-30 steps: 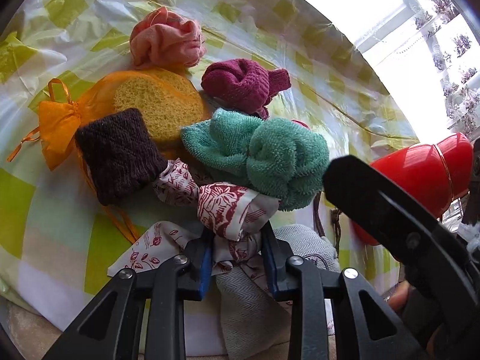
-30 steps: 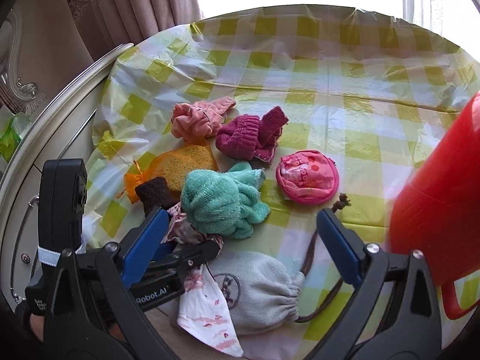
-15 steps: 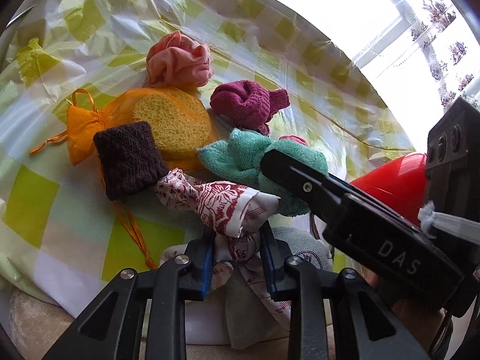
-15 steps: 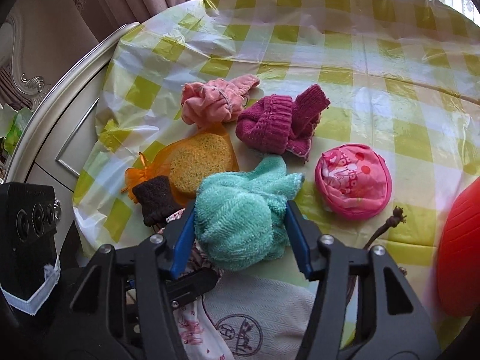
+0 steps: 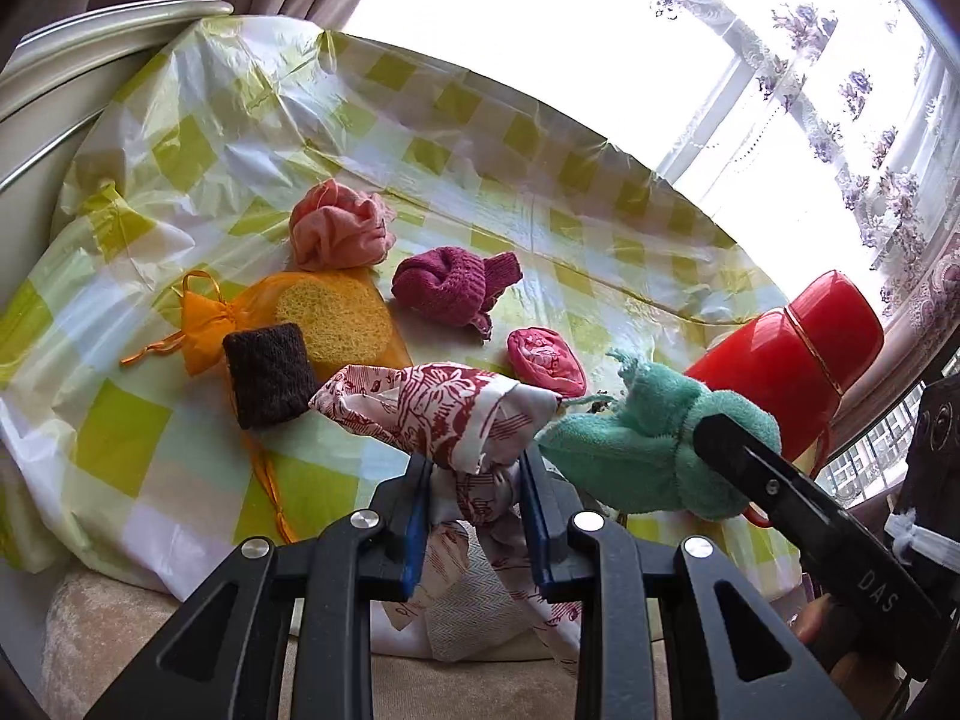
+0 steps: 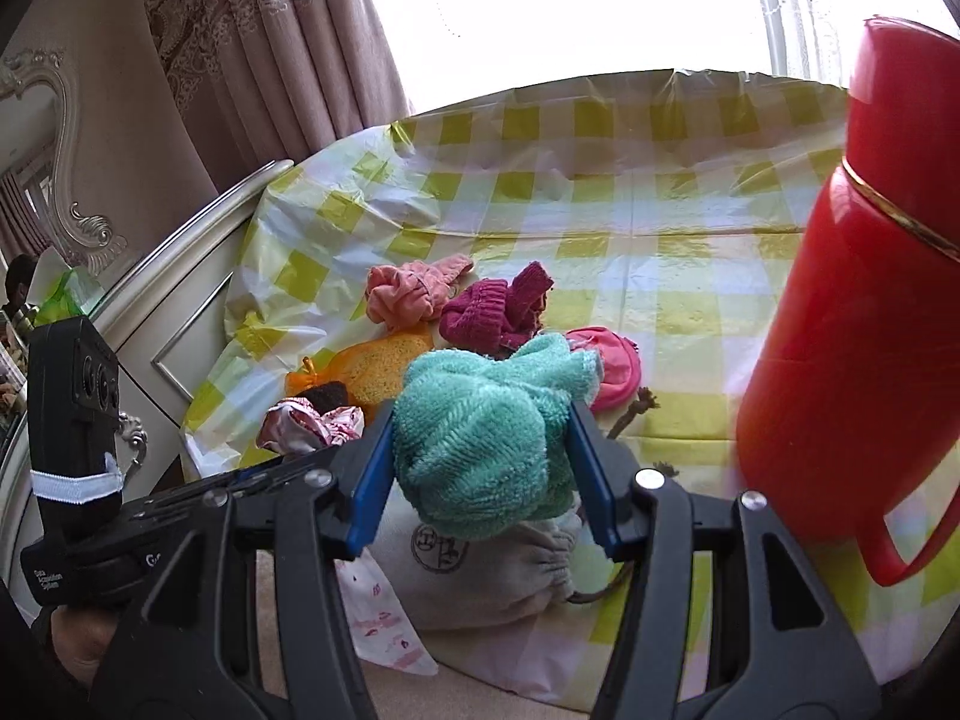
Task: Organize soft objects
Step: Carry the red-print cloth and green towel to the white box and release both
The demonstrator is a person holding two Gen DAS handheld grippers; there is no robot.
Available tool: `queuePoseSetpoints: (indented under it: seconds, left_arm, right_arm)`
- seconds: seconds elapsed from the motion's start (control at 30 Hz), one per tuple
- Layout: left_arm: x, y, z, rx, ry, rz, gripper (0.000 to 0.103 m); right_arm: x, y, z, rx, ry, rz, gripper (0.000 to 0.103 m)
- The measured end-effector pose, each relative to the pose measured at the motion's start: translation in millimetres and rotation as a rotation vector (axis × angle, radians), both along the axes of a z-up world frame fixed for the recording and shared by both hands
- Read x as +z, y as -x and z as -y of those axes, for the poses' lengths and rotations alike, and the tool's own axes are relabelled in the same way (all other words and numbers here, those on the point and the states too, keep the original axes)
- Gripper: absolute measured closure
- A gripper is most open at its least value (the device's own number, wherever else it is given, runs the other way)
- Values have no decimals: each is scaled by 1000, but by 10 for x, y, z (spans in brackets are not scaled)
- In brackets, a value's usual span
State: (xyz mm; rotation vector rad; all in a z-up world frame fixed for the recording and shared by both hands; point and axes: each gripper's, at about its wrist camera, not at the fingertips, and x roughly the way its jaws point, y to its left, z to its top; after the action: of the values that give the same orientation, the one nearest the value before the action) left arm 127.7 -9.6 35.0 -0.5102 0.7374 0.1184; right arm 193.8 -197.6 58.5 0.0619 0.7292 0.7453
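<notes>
My left gripper (image 5: 477, 480) is shut on a red-and-white printed cloth (image 5: 444, 408) and holds it above the table's near edge. My right gripper (image 6: 480, 468) is shut on a teal towel (image 6: 480, 438), lifted off the table; the towel also shows in the left wrist view (image 5: 648, 450). On the checked tablecloth (image 5: 150, 420) lie a pink cloth (image 5: 339, 231), a magenta knit sock (image 5: 450, 285), an orange mesh bag with a sponge (image 5: 324, 318), a dark brown knit pad (image 5: 267, 375) and a pink pouch (image 5: 546, 354).
A tall red thermos (image 6: 852, 360) stands close to the right of my right gripper. A grey drawstring bag (image 6: 480, 564) lies at the near table edge under the towel. A white cabinet edge (image 6: 198, 252) runs along the left.
My right gripper has closed on the teal towel and lifted it off the table toward me. My left gripper has risen with the printed cloth.
</notes>
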Motion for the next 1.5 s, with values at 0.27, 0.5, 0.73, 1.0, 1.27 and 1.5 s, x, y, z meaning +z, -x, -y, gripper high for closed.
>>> queuePoseSetpoints:
  seconds: [0.27, 0.5, 0.73, 1.0, 1.27, 1.5]
  left_arm:
    - [243, 184, 352, -65, -46, 81, 75]
    - [353, 253, 837, -178, -39, 109, 75]
    - [437, 243, 1463, -337, -30, 128, 75]
    - [482, 230, 2344, -576, -23, 131, 75]
    - [377, 246, 3128, -783, -51, 87, 74]
    - [269, 244, 3496, -879, -72, 43, 64]
  right_arm:
    - [91, 370, 617, -62, -18, 11, 45]
    - [218, 550, 1406, -174, -19, 16, 45]
    - [378, 642, 2292, -361, 11, 36, 45]
    - [257, 755, 3133, -554, 54, -11, 45]
    - [96, 859, 3672, -688, 91, -82, 45]
    - [-33, 909, 3937, -741, 85, -137, 45]
